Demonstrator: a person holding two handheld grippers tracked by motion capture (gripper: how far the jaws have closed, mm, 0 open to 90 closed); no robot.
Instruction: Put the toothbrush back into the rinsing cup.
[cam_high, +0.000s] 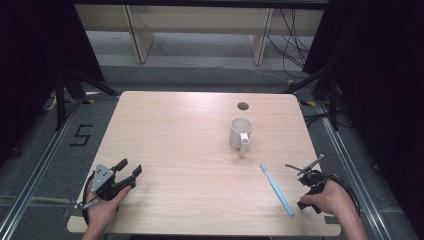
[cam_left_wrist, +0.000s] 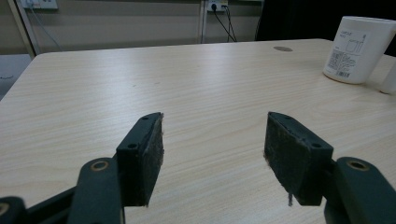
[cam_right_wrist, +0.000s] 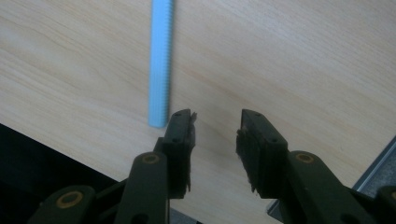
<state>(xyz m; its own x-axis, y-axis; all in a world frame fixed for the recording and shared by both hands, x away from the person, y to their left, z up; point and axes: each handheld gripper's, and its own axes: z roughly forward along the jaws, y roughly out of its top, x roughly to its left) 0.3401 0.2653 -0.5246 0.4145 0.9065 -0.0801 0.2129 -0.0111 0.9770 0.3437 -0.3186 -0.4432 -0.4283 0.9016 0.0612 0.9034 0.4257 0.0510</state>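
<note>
Hovering over the desk (cam_high: 190, 150), the right claw (cam_right_wrist: 215, 140) is standing partly spread, pinching nothing, the blue toothbrush (cam_right_wrist: 160, 60) lying just left of its jaws. The left claw (cam_left_wrist: 212, 154) is resting spread wide; the white mug (cam_high: 241, 132), seemingly empty, is standing well ahead.

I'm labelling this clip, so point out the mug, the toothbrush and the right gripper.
mug (cam_high: 240, 131): high view, on its white side wall.
toothbrush (cam_high: 278, 190): high view, middle of its light blue handle.
right gripper (cam_right_wrist: 215, 122): right gripper view, midway between its fingers.

Lab; black curtains (cam_high: 30, 45), cables (cam_high: 292, 42)
</note>
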